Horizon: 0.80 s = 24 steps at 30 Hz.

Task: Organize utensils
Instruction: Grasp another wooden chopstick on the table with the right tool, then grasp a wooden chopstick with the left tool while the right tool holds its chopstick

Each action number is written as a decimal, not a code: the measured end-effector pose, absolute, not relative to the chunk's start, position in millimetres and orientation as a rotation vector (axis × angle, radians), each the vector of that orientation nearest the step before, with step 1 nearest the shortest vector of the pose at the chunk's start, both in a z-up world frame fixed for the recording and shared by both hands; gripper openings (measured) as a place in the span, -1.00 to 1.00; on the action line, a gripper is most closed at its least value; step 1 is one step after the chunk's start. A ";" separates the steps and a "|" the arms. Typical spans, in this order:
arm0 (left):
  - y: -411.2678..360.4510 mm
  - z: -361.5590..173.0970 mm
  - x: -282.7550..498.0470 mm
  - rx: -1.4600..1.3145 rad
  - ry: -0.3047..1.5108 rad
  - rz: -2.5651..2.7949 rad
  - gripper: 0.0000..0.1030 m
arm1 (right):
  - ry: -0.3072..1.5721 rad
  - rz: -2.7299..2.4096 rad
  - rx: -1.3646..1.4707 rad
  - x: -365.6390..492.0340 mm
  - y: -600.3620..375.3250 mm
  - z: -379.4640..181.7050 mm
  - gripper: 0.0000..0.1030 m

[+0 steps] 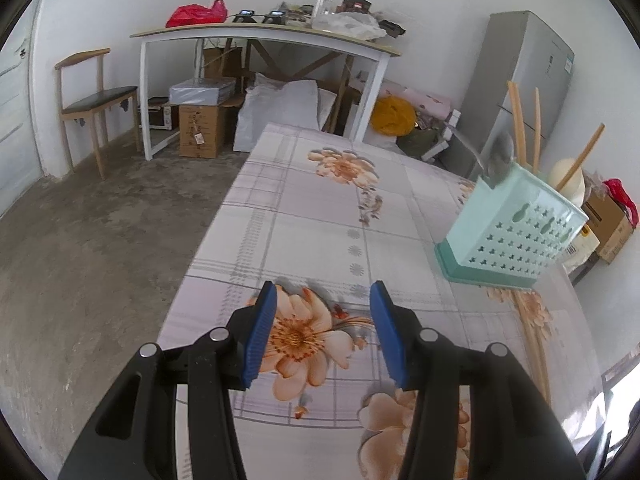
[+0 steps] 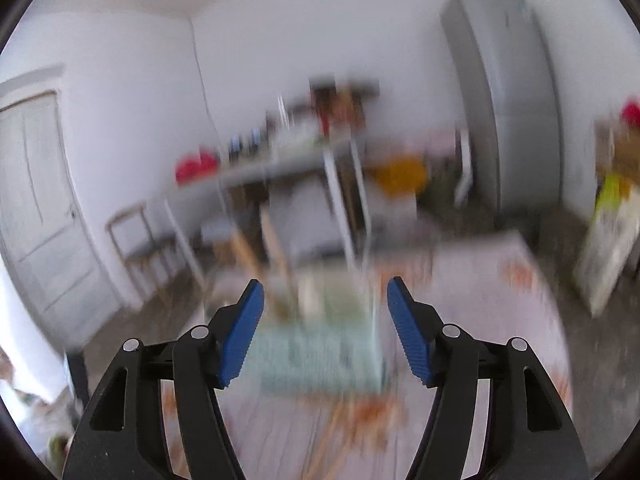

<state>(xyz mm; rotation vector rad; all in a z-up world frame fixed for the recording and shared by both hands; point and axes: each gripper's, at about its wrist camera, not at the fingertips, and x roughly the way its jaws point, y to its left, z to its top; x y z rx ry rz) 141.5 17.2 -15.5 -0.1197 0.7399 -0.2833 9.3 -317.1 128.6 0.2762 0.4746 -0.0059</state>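
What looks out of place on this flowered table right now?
One pair of wooden chopsticks lies loose on the tablecloth beside the mint utensil holder, while other chopsticks and a spoon already stand inside it. Nothing looks spilled or broken. The right wrist view is too blurred to add detail.

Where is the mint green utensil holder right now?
In the left wrist view the utensil holder stands on the floral tablecloth, at the right, in front of the grey fridge, with chopsticks inside.
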 end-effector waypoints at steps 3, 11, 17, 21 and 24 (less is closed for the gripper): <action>7.5 -16.0 141.3 -0.110 0.745 -0.315 -0.09 | 0.720 0.002 0.345 8.7 -301.7 65.4 0.09; -23.6 -17.0 134.9 -0.058 0.768 -0.428 -0.09 | 1.014 -0.046 0.477 -3.5 -272.8 -28.8 -0.38; -50.0 -12.6 126.4 -0.011 0.768 -0.519 -0.09 | 1.017 -0.098 0.342 6.8 -261.4 -30.0 -0.83; -76.5 -7.0 118.8 0.031 0.773 -0.612 -0.09 | 0.999 -0.102 0.383 4.3 -273.7 -30.1 -0.89; -101.3 -7.4 115.6 0.055 0.804 -0.695 -0.09 | 0.972 -0.134 0.405 1.3 -290.7 -30.2 -0.91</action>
